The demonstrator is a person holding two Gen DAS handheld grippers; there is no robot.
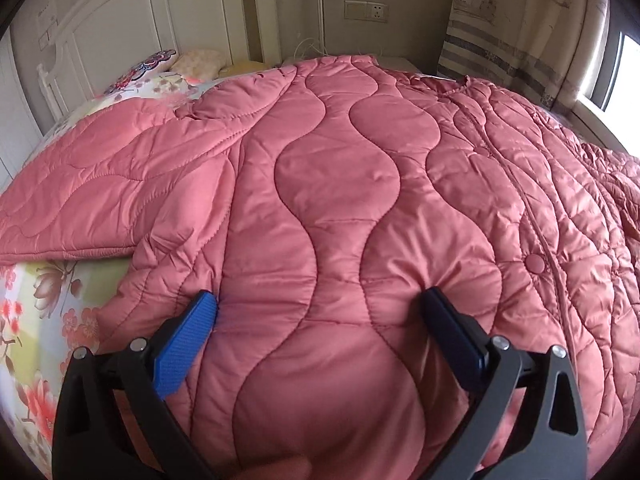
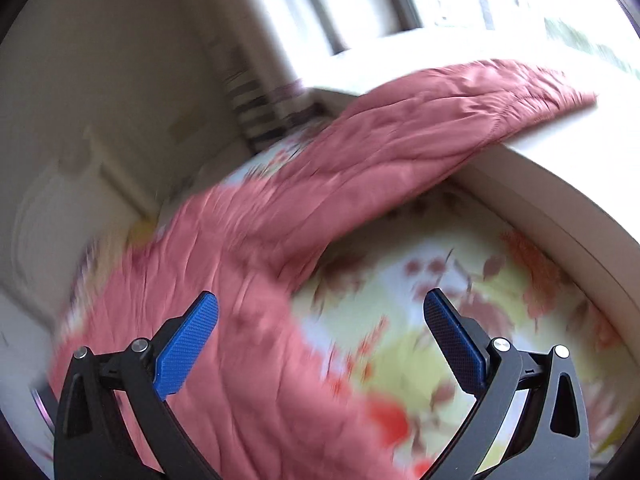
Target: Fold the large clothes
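Left hand-held gripper [image 1: 320, 308], released, presses on the pink jacket [image 1: 340, 168]; right hand-held gripper [image 2: 320, 312], released, faces the sleeve [image 2: 420, 136] stretching upper right.

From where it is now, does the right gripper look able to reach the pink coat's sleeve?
Probably yes. The right gripper is open, the pink quilted coat's sleeve stretches ahead of its fingers, and nothing lies between; motion blur hides detail.
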